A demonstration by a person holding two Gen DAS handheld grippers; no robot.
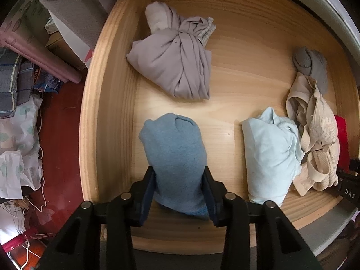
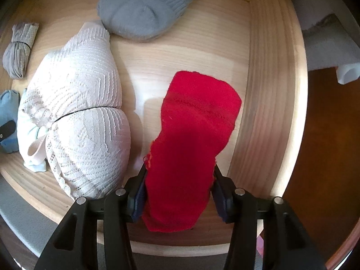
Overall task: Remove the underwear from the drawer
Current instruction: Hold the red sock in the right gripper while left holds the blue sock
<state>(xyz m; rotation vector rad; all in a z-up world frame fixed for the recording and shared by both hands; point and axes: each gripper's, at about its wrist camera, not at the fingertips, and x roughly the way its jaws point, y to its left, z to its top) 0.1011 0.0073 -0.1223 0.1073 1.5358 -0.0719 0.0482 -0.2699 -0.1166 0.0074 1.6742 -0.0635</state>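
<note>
The wooden drawer (image 1: 108,117) is open and holds several folded garments. My left gripper (image 1: 178,180) is shut on a blue folded garment (image 1: 175,157) near the drawer's front edge. My right gripper (image 2: 178,177) is shut on a red folded garment (image 2: 191,146) by the drawer's right wall (image 2: 270,103). A cream lace bra (image 2: 76,121) lies left of the red one; it also shows in the left wrist view (image 1: 315,139). A light blue garment (image 1: 270,155), a taupe bundle (image 1: 177,63) and a grey sock (image 2: 144,9) lie on the drawer floor.
Left of the drawer, a dark red floor (image 1: 58,135) carries bags, cloth and boxes (image 1: 20,117). A small grey rolled garment (image 2: 20,49) lies at the drawer's far left. A dark wooden surface (image 2: 328,157) is right of the drawer.
</note>
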